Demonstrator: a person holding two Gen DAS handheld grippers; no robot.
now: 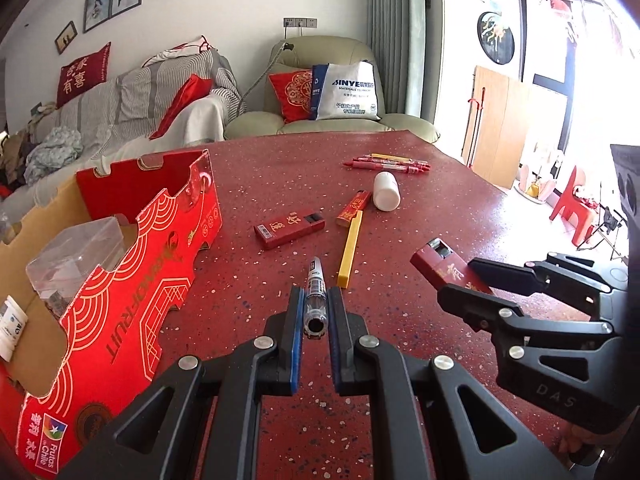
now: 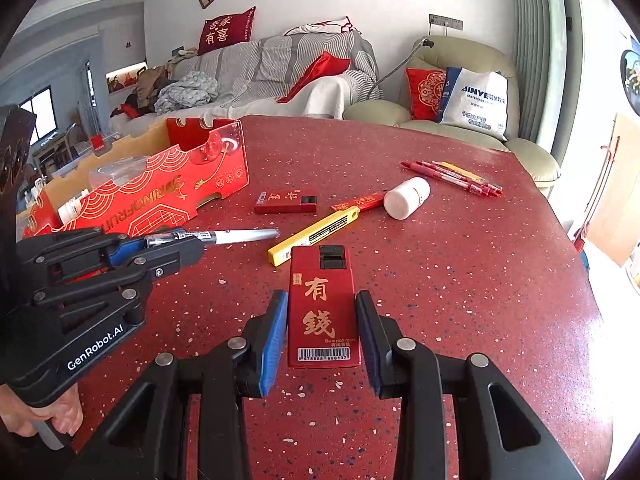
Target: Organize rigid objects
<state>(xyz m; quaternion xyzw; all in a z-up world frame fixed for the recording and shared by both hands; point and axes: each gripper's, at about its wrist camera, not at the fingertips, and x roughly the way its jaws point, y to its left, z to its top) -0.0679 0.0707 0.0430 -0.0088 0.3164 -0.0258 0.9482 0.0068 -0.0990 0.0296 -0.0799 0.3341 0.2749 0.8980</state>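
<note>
Above the red speckled counter [image 2: 460,280], the left claw [image 1: 315,312] is clamped on a silver pen [image 1: 314,296], and the right claw [image 2: 322,320] grips a red pack [image 2: 322,312] printed "Be a rich man", both lifted, likely bound for the open "SPRINGFRUIT" box [image 1: 132,280] just left.

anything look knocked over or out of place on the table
The white bottle lies on its side beside a small red box, not upright. Nothing looks spilled or broken. The left gripper holds a pen; the right gripper holds a red lighter box.
</note>
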